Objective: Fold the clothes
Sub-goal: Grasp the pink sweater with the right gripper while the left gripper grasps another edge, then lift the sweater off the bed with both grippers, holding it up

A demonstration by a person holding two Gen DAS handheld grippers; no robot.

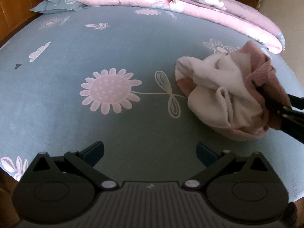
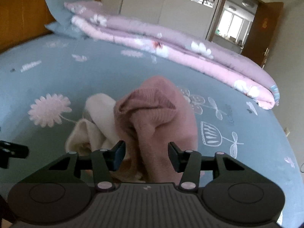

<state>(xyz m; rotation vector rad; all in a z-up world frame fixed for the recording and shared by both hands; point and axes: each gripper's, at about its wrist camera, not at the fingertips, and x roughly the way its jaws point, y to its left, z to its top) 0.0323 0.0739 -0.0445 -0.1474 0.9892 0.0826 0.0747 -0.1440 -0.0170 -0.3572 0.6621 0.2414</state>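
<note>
Fingers, left gripper (image 1: pixel 150 154): spread wide over bare sheet, nothing between them.
Fingers, right gripper (image 2: pixel 146 156): partly apart, the pink fold of the garment (image 2: pixel 152 117) bunched between the pads; whether the pads actually press the cloth is hard to tell from the wrist view.
Garment: pink knit outside, cream fleece lining turned out, crumpled in a heap on the bed sheet (image 1: pixel 85 53), to the right of the large printed daisy (image 1: pixel 111 91).
Bed sheet: blue-grey, floral print, mostly flat.
Quilt (image 2: pixel 171 51): pink floral, folded lengthwise along the far side of the bed.
Pillow (image 2: pixel 60 13): blue-grey, at the headboard (image 2: pixel 24 7) end.
Doorway (image 2: pixel 233 24): open, at far right.
</note>
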